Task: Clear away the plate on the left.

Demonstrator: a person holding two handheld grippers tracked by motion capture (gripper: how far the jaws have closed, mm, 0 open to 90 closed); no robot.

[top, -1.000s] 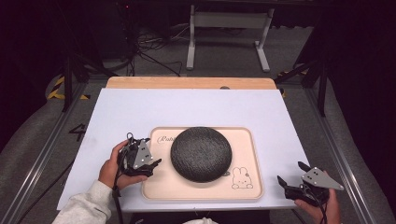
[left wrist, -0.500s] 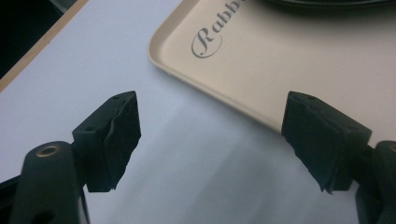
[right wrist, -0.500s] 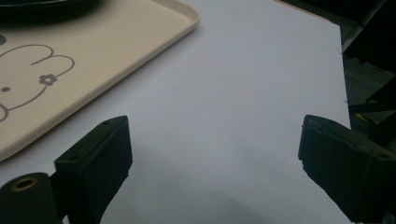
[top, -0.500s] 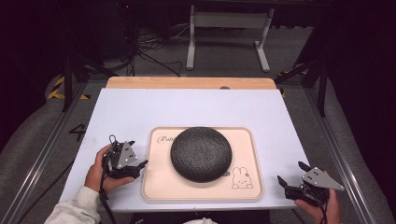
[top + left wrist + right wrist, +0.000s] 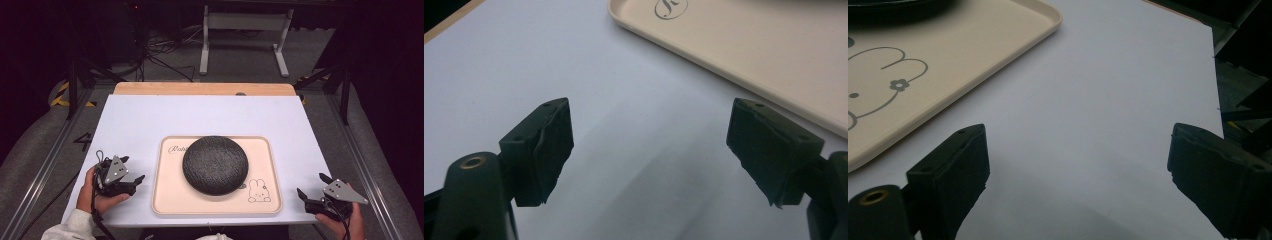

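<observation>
A cream tray (image 5: pixel 165 200) with a rabbit drawing lies in the middle of the white table. On it rests a dark grey round domed object (image 5: pixel 215 164). My left gripper (image 5: pixel 134 169) stands open to the left of the tray, held low over the table, with nothing between its jaws. In the left gripper view the gripper (image 5: pixel 649 145) faces bare table, and the tray (image 5: pixel 749 45) crosses the upper right. My right gripper (image 5: pixel 311 184) is open at the table's front right corner, apart from the tray. Its own view has the gripper (image 5: pixel 1078 165) empty, with the tray (image 5: pixel 948 65) at left.
The white table top (image 5: pixel 200 115) stretches behind the tray, with a wooden strip (image 5: pixel 200 88) along its far edge. Beyond it stand a metal frame (image 5: pixel 245 35) and cables on the floor. The table's right edge (image 5: pixel 1215 75) lies close to my right gripper.
My left gripper has moved left, away from the dark domed object and off the tray's edge, to the table beside it. The right gripper has stayed put.
</observation>
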